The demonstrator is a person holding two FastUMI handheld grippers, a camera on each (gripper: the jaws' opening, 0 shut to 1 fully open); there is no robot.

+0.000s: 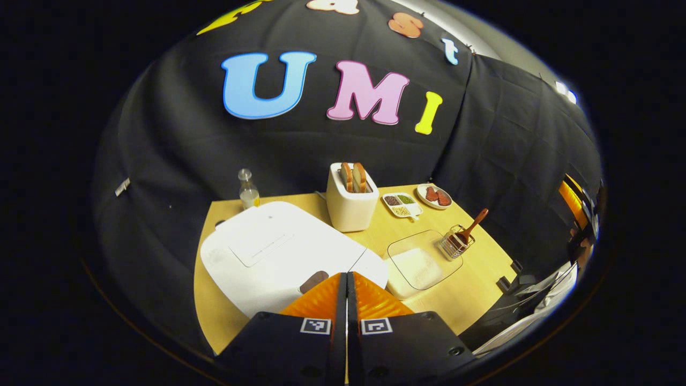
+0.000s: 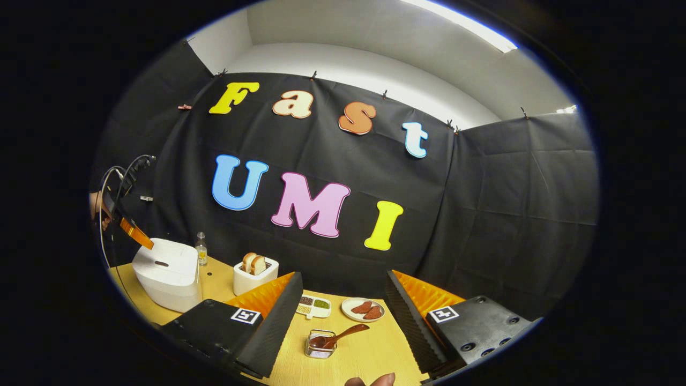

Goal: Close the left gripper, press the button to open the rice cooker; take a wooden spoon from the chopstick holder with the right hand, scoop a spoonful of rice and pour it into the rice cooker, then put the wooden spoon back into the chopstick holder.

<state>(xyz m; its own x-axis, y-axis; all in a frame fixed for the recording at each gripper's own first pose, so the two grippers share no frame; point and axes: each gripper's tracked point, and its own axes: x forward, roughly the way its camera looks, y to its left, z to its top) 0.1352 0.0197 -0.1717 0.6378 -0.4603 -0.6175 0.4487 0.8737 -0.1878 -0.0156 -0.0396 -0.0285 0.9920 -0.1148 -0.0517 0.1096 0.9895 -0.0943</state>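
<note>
On wooden table [image 1: 477, 279] stands the shut rice cooker [image 1: 278, 257]; left gripper [image 1: 347, 279], fingers closed, hovers over it. Right gripper [image 2: 343, 321] is wide open above the wooden spoon [image 2: 340, 336] in chopstick holder [image 2: 320, 346]

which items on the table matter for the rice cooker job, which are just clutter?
Job: rice cooker, its button, wooden spoon, chopstick holder, rice container, left gripper, right gripper.
Clutter: toaster, bottle, divided dish, plate.

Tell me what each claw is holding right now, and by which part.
Nothing is held. The left claw is shut on itself above the rice cooker. The right claw is open, with the wooden spoon in its holder.
</note>
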